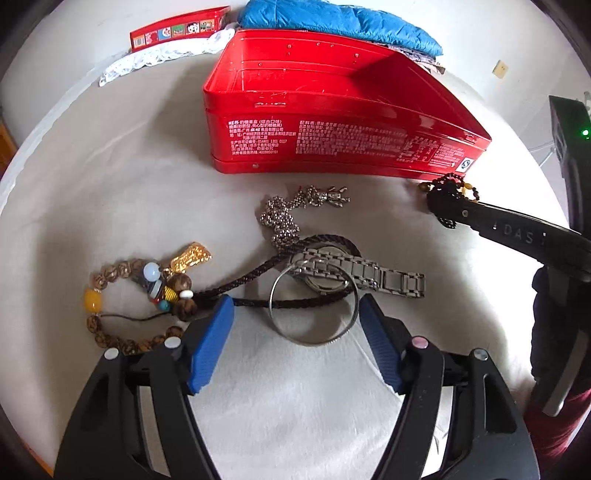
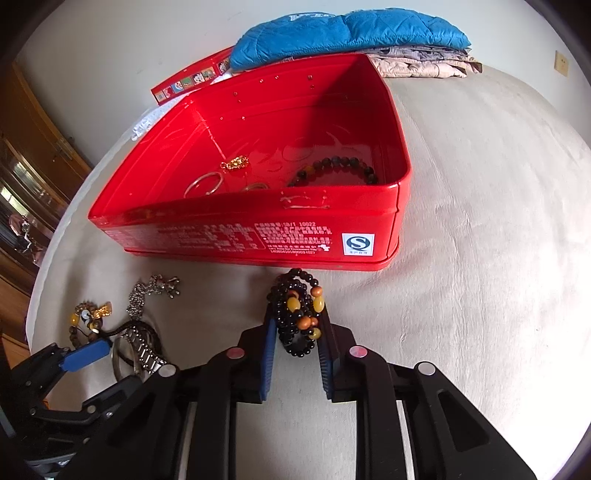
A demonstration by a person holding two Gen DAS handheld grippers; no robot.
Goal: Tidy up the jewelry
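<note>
An open red tin box (image 2: 332, 240) (image 1: 332, 147) stands on a white cloth; inside lie a dark bead bracelet (image 2: 334, 168), a silver bangle (image 2: 204, 184) and a gold charm (image 2: 235, 163). My right gripper (image 2: 297, 328) is shut on a black bead bracelet with amber beads (image 2: 299, 314), just in front of the box; it also shows in the left wrist view (image 1: 448, 195). My left gripper (image 1: 297, 314) is open around a silver bangle (image 1: 314, 299) that overlaps a metal watch (image 1: 354, 273) and a dark braided cord (image 1: 236, 284). A wooden bead bracelet with a gold charm (image 1: 147, 291) lies to its left.
A silver ball chain with a bear charm (image 1: 295, 210) lies in front of the box. The red box lid (image 1: 177, 29), white lace (image 1: 166, 55) and folded blue quilted fabric (image 2: 347, 33) sit behind the box. Bare cloth spreads to the right (image 2: 480, 221).
</note>
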